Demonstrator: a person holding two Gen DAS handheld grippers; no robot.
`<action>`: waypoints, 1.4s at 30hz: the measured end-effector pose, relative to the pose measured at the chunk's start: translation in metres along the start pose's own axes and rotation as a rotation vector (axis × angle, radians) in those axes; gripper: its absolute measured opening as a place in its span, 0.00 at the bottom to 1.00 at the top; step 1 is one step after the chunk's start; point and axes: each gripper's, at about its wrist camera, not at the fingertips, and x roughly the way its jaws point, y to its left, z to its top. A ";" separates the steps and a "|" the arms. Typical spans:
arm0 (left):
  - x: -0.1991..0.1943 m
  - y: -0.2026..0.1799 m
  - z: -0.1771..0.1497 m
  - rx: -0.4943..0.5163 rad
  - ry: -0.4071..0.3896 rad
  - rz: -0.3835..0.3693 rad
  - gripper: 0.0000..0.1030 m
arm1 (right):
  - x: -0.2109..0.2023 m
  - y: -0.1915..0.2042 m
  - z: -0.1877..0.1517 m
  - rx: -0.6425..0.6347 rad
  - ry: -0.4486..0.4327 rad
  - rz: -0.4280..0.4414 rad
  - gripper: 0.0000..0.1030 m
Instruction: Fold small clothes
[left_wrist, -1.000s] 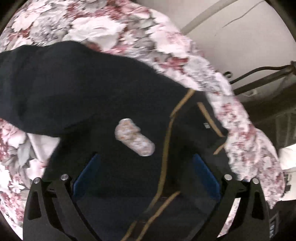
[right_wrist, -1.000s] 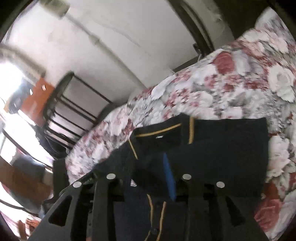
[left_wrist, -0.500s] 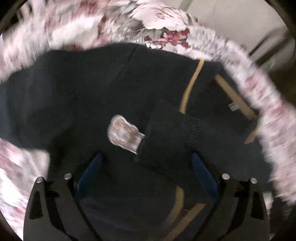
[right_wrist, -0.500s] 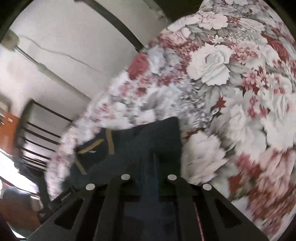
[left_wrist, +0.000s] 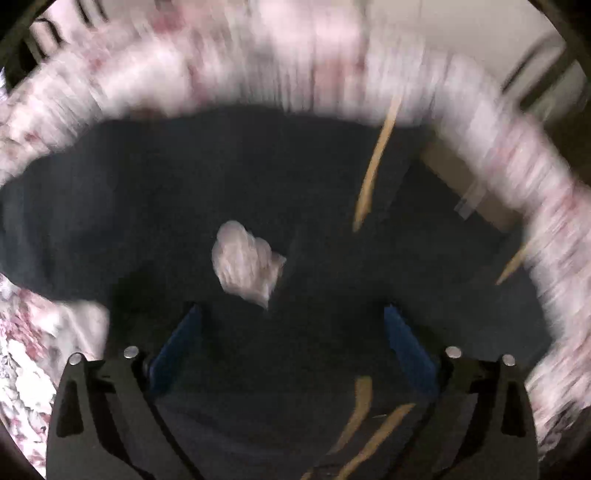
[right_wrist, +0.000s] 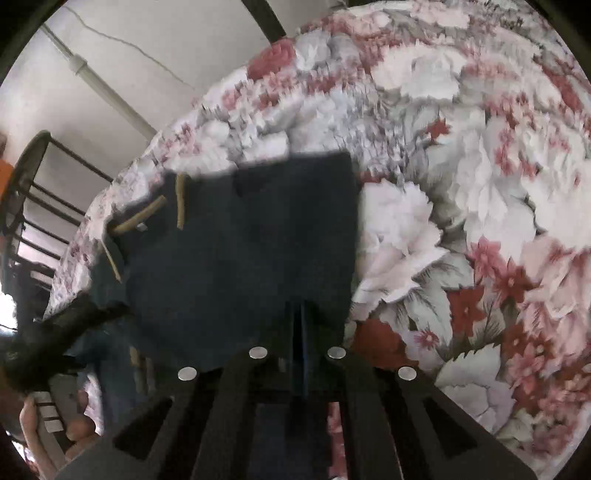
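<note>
A dark top (right_wrist: 240, 251) with tan trim lies on a floral bedspread (right_wrist: 461, 184). The right gripper (right_wrist: 300, 332) has its jaws pinched together on the top's edge, apparently mid-fold. The left gripper (left_wrist: 291, 332) hovers above the cloth, jaws wide and holding nothing; its view is blurred. Next, the held edge likely needs laying flat. A dark metal frame (right_wrist: 26, 192) stands beyond the bed, out of the way.

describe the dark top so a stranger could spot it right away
Start at the flowered bedspread that covers the bed. The dark navy top lies on it, held by the right gripper. It is the only plain dark cloth there, with tan stripes.
</note>
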 end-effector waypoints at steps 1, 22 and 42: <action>0.000 -0.001 -0.002 0.006 -0.024 0.001 0.96 | -0.001 -0.003 0.002 0.017 0.007 0.008 0.00; -0.048 0.213 0.014 -0.586 -0.155 -0.355 0.95 | -0.136 -0.001 -0.070 -0.314 -0.206 -0.058 0.77; -0.049 0.369 0.005 -0.604 -0.320 -0.182 0.08 | -0.091 -0.051 -0.083 -0.102 -0.077 -0.020 0.78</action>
